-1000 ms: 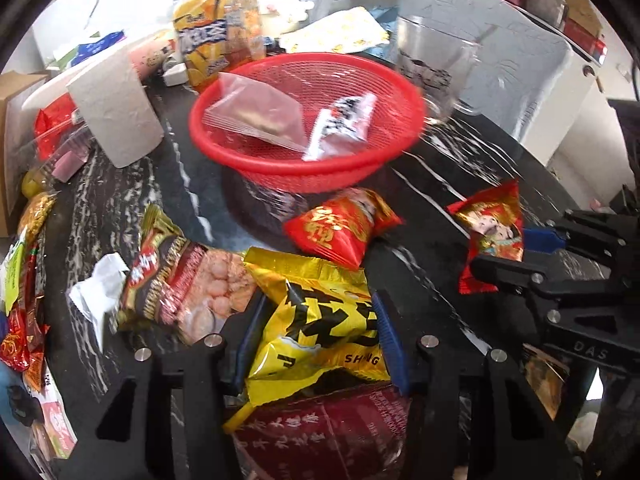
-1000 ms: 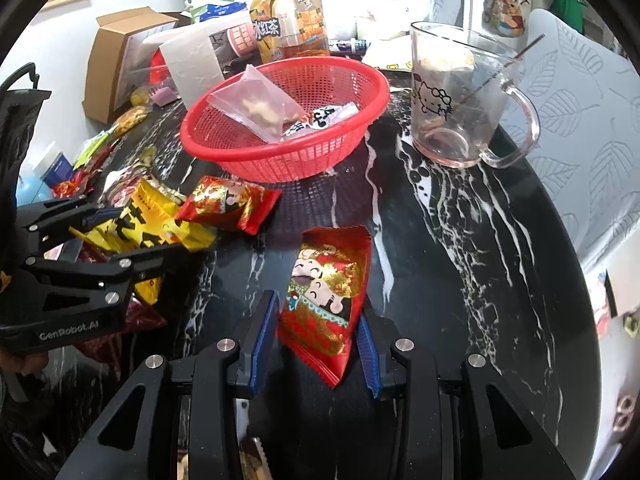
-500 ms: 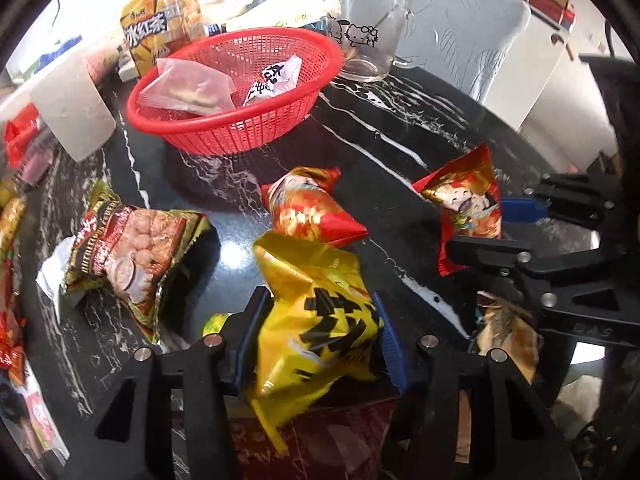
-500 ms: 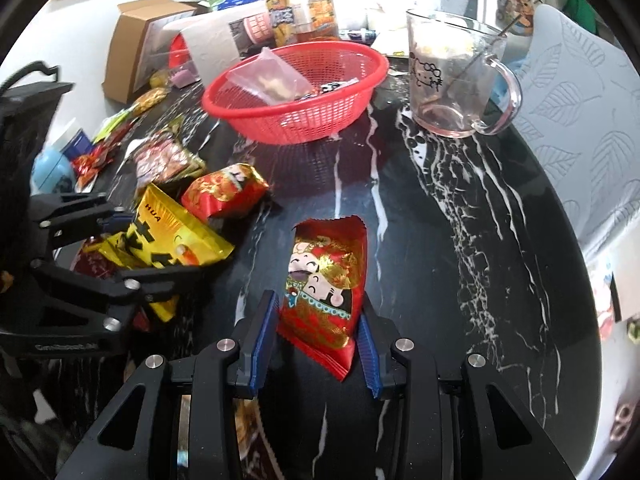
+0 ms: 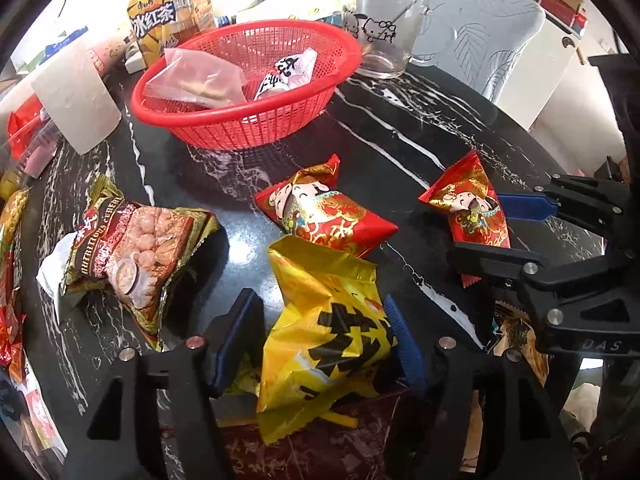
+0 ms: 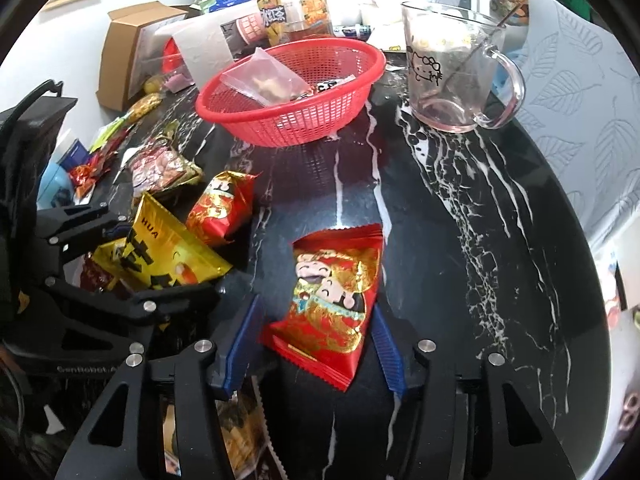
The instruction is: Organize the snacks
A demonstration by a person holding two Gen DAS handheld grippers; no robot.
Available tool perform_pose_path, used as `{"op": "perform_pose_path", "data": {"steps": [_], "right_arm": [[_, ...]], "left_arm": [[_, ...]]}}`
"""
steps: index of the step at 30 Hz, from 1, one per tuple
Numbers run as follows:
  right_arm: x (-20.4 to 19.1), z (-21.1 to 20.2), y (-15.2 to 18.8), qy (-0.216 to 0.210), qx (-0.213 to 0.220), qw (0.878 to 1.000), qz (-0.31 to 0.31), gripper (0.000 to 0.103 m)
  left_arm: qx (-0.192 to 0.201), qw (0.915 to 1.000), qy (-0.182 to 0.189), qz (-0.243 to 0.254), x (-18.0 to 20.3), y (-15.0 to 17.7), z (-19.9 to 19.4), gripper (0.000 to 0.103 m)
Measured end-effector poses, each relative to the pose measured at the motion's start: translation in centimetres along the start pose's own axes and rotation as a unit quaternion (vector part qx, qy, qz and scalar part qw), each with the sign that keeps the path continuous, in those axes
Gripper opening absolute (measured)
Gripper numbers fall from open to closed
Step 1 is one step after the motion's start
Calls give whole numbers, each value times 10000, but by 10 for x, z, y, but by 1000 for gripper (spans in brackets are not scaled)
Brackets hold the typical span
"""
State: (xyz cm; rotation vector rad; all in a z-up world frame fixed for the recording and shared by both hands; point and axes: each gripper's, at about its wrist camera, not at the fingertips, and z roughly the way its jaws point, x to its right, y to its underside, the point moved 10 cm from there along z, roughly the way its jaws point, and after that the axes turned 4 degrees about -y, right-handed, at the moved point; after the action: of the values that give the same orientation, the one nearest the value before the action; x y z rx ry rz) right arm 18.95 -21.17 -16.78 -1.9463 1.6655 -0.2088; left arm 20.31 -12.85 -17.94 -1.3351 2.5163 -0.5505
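The yellow snack packet point(image 5: 324, 320) lies between the fingers of my left gripper point(image 5: 320, 308). Its jaws are opening, and a gap shows beside the left pad. A red-and-gold packet point(image 6: 336, 304) lies flat on the black marble table point(image 6: 460, 216) inside my right gripper point(image 6: 316, 312), whose jaws are also opening and stand clear of it. The red mesh basket point(image 5: 248, 128) sits further back and holds a clear bag point(image 5: 196, 80) and a white packet point(image 5: 284, 74). A second red packet point(image 5: 324, 220) and a brown cereal packet point(image 5: 132, 248) lie loose on the table.
A glass mug point(image 6: 452, 68) stands right of the basket. Behind it are a tea bottle point(image 5: 172, 20), a paper roll point(image 5: 76, 96) and a cardboard box point(image 6: 124, 48). More wrappers crowd the left edge point(image 5: 12, 280). A dark red packet point(image 5: 312, 440) lies under the left gripper.
Both pairs of jaws have widened around their packets. The yellow packet has slackened away from the left pad. The red packet now lies free between the right fingers.
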Motion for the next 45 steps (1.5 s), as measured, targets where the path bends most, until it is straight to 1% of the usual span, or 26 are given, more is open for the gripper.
{"op": "perform_pose_path", "data": {"steps": [2,3,4,6,9,12,17,21,26,30,36,40,45], "right_arm": [[2,0,0,120,39,9999,-2,54],[3,1,-1,177,58,9998,-5,47],[4,0,-1,221,72,9997,-43,40],[3,0,-1,224,82,9997,-97,39],[3,-2,0,217,97,9997,-97,38],[3,-5,0,154,125,9998,-43,36],[-2,-15,-2,7,224,9997,-44,36],[-12,-20,0,-153,237,9996,-89,36],[-22,-26,2,-294,272,9991,-134,36],[-29,-34,3,-368,312,9987,-135,36],[-42,-57,-1,-462,582,9970,-233,36],[-53,-72,-6,-486,759,9954,-319,36],[-65,-91,-15,-552,1005,9923,-472,36]], "left_arm": [[90,10000,0,12,-1,1,-3,50],[114,9999,15,14,-2,1,-3,47],[119,9999,13,9,-2,1,-3,47],[131,9999,3,24,-1,1,-4,47],[138,9999,49,51,1,1,-5,47],[218,9992,324,-26,5,-1,-15,47],[289,9993,228,11,6,-4,-24,47],[343,9986,389,-109,7,-4,-32,47],[494,9977,425,-163,8,-7,-45,47],[684,9966,407,-194,8,-12,-60,47],[985,9940,392,-285,7,-17,-85,47],[1230,9906,478,-365,7,-21,-107,47],[1598,9858,372,-358,5,-30,-134,47]]}}
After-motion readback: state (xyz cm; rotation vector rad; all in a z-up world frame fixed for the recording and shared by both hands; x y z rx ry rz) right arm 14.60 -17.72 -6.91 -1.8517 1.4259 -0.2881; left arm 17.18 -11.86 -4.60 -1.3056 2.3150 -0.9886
